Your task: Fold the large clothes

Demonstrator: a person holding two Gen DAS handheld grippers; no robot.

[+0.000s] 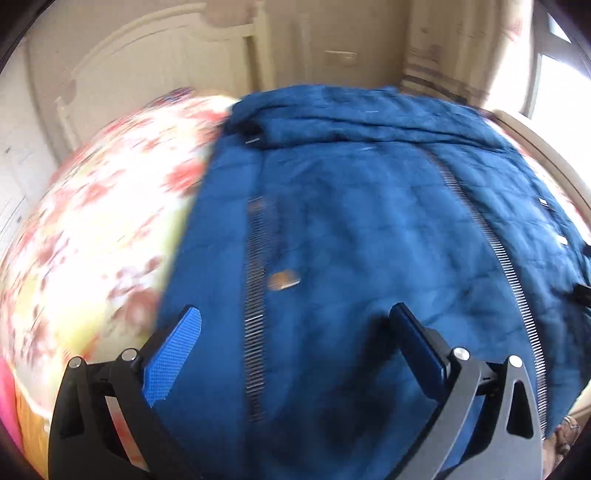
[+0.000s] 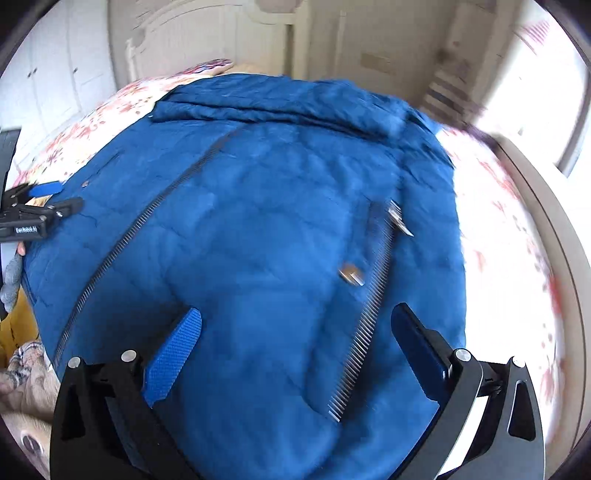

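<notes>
1. We see the jacket point(image 2: 258, 229) lying spread on the bed point(image 2: 509, 236), its collar end far, its hem near.
2. Bedspread shows to the left and right of the jacket.
3. Headboard point(image 2: 207, 33) stands behind the bed's far end.
4. Left gripper point(image 2: 55, 197) sits over the jacket's left edge; right gripper point(image 2: 295, 339) hangs over the near hem.
5. Two zipper lines point(image 2: 147, 218) run near to far.

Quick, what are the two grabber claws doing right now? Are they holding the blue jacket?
Left gripper: open, holding nothing, above the blue quilted zip-up jacket.
Right gripper: open, holding nothing, also above the jacket.
</notes>
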